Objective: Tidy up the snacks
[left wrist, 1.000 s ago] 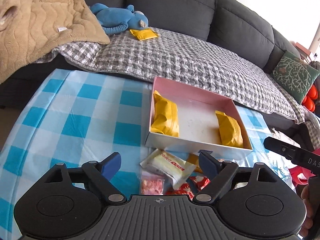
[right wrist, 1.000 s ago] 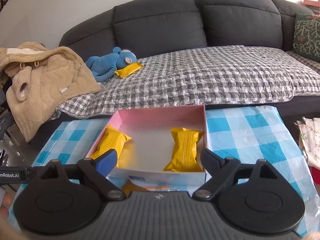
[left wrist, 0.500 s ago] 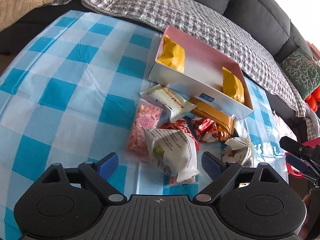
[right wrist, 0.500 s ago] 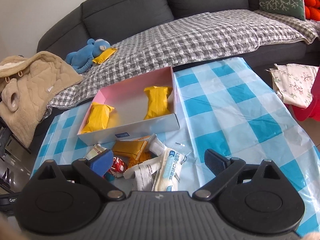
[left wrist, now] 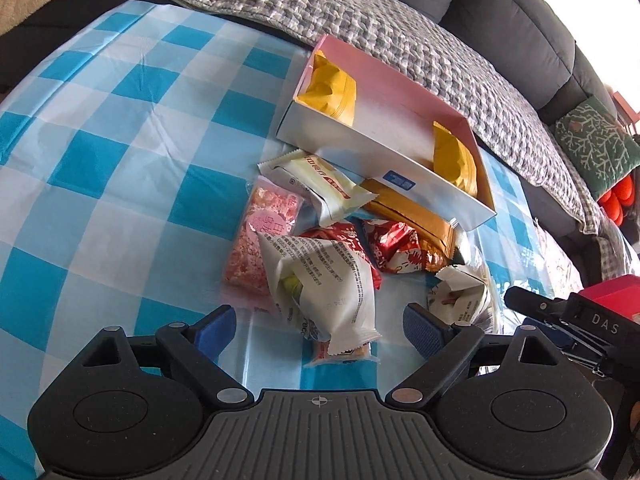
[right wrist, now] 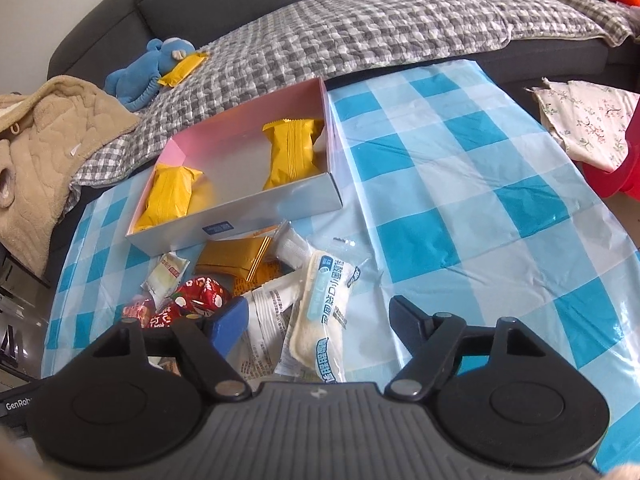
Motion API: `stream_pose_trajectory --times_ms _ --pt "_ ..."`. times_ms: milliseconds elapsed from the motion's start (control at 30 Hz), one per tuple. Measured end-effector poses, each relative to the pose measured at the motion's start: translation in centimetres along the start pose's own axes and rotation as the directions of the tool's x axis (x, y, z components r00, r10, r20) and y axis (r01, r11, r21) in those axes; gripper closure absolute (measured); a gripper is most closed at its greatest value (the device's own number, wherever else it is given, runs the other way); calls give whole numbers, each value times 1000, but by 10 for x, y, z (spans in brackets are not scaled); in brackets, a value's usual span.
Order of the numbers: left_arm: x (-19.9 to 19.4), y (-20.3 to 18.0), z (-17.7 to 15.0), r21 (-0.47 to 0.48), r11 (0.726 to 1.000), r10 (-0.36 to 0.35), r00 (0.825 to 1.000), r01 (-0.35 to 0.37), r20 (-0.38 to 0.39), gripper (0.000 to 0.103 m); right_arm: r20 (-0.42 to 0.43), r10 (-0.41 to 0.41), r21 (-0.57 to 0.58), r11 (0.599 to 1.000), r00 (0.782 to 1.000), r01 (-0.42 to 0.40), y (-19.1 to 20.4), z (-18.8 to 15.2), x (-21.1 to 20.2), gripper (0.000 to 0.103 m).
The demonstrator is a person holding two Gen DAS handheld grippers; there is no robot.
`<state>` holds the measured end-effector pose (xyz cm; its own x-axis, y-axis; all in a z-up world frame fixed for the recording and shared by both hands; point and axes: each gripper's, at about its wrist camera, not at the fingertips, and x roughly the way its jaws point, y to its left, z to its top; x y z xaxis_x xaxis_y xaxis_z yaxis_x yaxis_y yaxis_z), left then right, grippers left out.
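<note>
A shallow box point(left wrist: 352, 148) point(right wrist: 280, 204) with a pink inside holds two yellow snack packs point(left wrist: 332, 88) point(right wrist: 292, 152). A pile of loose snacks lies in front of it: a pink packet point(left wrist: 260, 240), a white printed wrapper point(left wrist: 324, 280), red wrappers point(left wrist: 394, 246) point(right wrist: 196, 300), a gold pack point(right wrist: 236, 256), a white-and-blue pack point(right wrist: 324, 312). My left gripper point(left wrist: 320, 328) is open and empty above the white wrapper. My right gripper point(right wrist: 320, 318) is open and empty above the white-and-blue pack.
The table has a blue-and-white checked cloth point(left wrist: 120, 120) point(right wrist: 460, 184). Behind it is a grey sofa with a checked blanket point(right wrist: 380, 24), a blue plush toy point(right wrist: 156, 68) with another yellow pack point(right wrist: 184, 70), and a tan blanket point(right wrist: 44, 140). A red stool point(right wrist: 624, 168) stands at right.
Both grippers have tilted down and come closer over the snack pile. The pile, hidden a second ago, now fills the space between the open fingers.
</note>
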<state>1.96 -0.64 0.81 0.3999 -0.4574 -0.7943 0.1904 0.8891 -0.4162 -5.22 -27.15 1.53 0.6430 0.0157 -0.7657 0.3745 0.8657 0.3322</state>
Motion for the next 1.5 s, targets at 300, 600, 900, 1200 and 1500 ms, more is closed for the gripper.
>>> stream_pose_trajectory --times_ms 300,600,900,1200,1500 --pt "11 -5 -5 15 999 47 999 -47 -9 13 -56 -31 1 1000 998 32 -2 -2 13 42" --pt "10 -11 -4 59 998 35 999 -35 8 53 -70 3 9 1000 998 -2 0 1 19 54" --pt "4 -14 -2 94 995 27 999 -29 28 70 -63 -1 -11 1000 998 1 1 0 17 80" --pt "-8 -16 3 110 994 -2 999 -3 44 72 -35 40 22 999 999 -40 -4 3 10 86" --pt "-17 -18 7 136 991 -14 997 5 71 73 -17 43 50 998 999 -42 -7 5 7 89"
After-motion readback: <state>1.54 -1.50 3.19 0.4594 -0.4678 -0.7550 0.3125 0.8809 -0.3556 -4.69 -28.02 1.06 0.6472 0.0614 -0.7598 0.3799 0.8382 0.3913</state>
